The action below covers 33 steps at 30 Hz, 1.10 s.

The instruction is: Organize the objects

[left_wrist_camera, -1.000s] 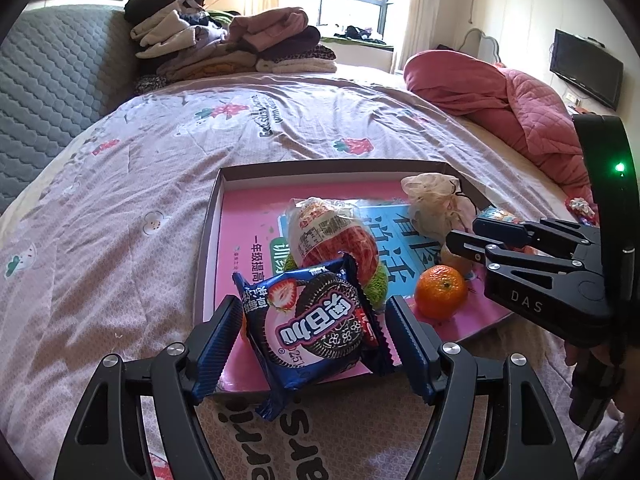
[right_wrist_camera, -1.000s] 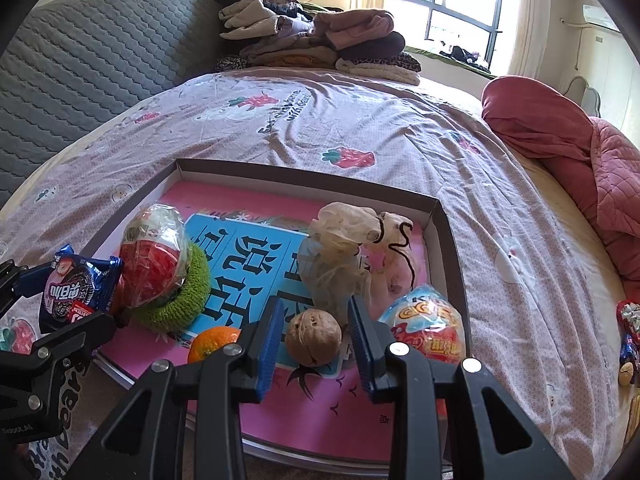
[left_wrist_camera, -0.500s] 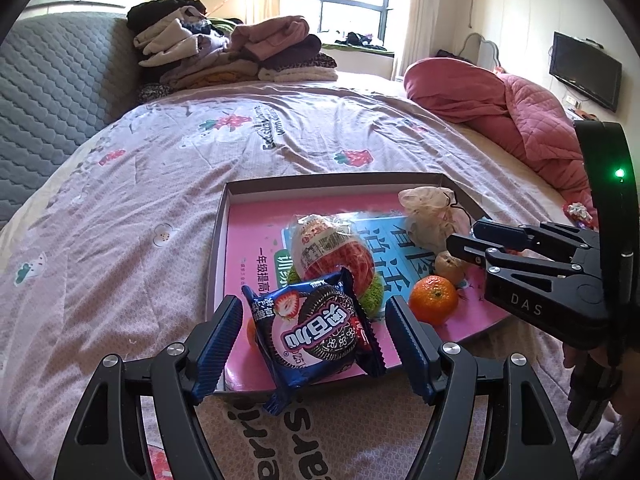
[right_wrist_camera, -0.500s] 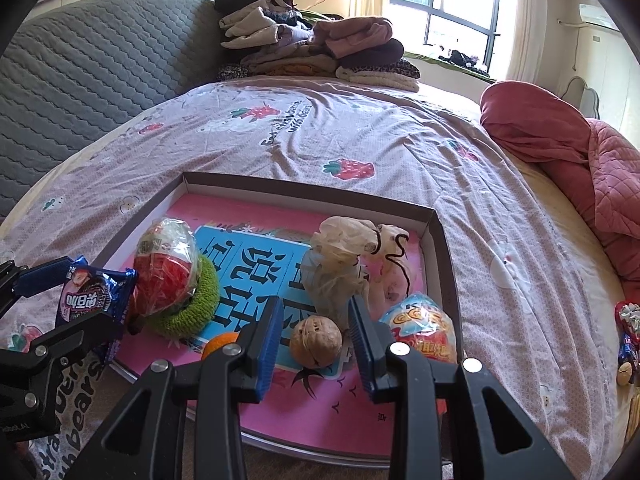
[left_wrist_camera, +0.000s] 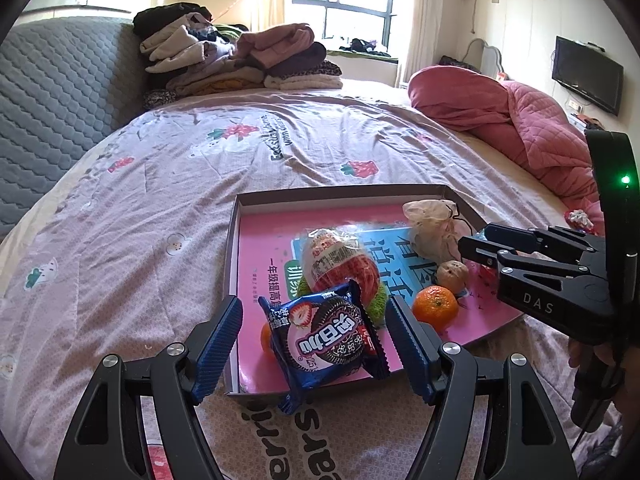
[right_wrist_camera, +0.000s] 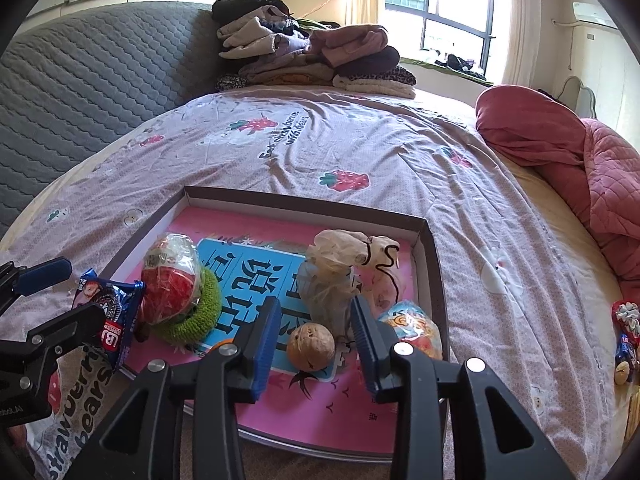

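A shallow box tray (left_wrist_camera: 234, 236) (right_wrist_camera: 433, 264) with a pink book cover inside lies on the bed. In it are a blue cookie packet (left_wrist_camera: 326, 340) (right_wrist_camera: 108, 312) leaning over the near rim, a red netted bundle (left_wrist_camera: 340, 264) (right_wrist_camera: 172, 280) on a green ring, an orange (left_wrist_camera: 435, 306), a walnut (left_wrist_camera: 452, 274) (right_wrist_camera: 311, 346), a mesh pouch (left_wrist_camera: 434, 224) (right_wrist_camera: 340, 276) and a snack bag (right_wrist_camera: 412, 326). My left gripper (left_wrist_camera: 314, 346) is open, its fingers either side of the cookie packet without touching. My right gripper (right_wrist_camera: 316, 338) is open around the walnut, apart from it.
Folded clothes (left_wrist_camera: 236, 60) are piled at the bed's far end by a grey headboard (left_wrist_camera: 52, 92). A pink quilt (left_wrist_camera: 532, 132) lies at the right. Small toys (right_wrist_camera: 624, 340) sit at the bed's right edge.
Both grippers have pulled back and up from the tray. The cookie packet, held nowhere, stays leaning on the tray's near rim. The walnut stays put.
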### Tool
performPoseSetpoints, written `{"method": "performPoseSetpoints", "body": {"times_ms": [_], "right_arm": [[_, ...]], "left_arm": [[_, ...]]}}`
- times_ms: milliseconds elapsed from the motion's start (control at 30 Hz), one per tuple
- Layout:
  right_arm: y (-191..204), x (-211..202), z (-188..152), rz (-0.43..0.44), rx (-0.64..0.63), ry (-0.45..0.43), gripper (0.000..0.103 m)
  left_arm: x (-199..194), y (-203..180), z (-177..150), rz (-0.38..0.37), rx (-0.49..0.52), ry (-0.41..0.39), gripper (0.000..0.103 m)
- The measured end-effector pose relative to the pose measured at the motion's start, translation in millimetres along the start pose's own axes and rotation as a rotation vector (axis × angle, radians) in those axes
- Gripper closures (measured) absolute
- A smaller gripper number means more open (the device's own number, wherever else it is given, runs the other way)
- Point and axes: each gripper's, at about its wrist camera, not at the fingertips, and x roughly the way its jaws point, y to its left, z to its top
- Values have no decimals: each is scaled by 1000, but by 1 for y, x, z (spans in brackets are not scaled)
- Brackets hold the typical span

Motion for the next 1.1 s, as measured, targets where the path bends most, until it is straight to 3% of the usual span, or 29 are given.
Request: {"method": "performPoseSetpoints", "body": {"times_ms": [733, 1100], "right_arm": [[-5, -33, 7, 20, 20, -58, 61], [-4, -54, 7, 37, 22, -95, 52]], "left_arm": [[-22, 1, 5, 18, 1, -27, 28], [-42, -2, 7, 26, 9, -63, 28]]}}
